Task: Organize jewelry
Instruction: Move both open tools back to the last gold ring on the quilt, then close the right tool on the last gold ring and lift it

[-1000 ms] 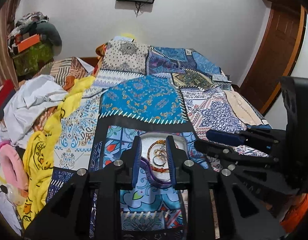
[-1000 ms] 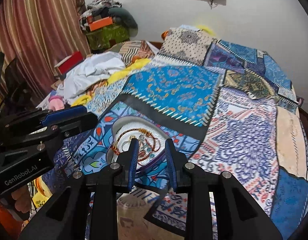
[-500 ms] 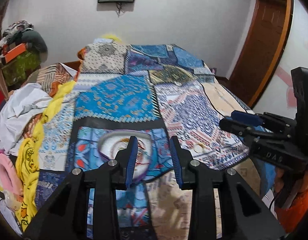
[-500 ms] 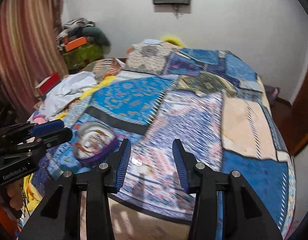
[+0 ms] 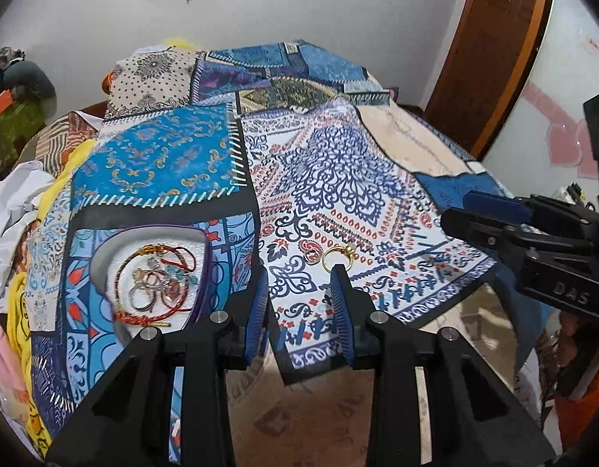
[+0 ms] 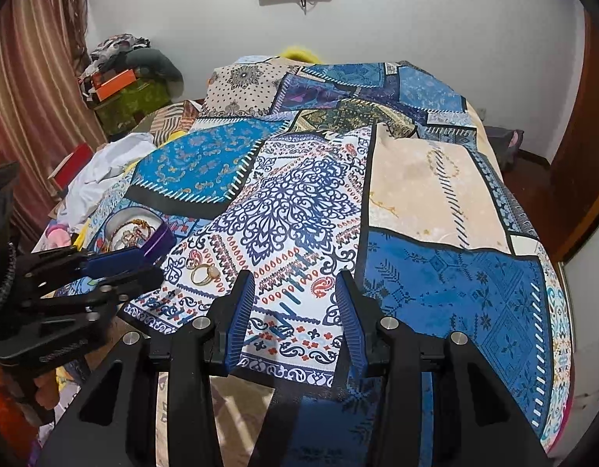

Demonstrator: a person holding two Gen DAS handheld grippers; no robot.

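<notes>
Jewelry is split between two spots on the bed (image 5: 338, 179): a gold ring (image 5: 338, 256) lies loose on the patterned cover just ahead of the left hand-held gripper (image 5: 299, 292), whose jaws stand partly apart with nothing between them. The right hand-held gripper (image 6: 295, 295) is likewise parted and empty, further from the ring. The step looks like collecting the stray ring; next the left fingers must straddle it and close. Beyond, to the left, a purple-rimmed tray (image 5: 204, 268) holds bangles, rings and a red cord.
</notes>
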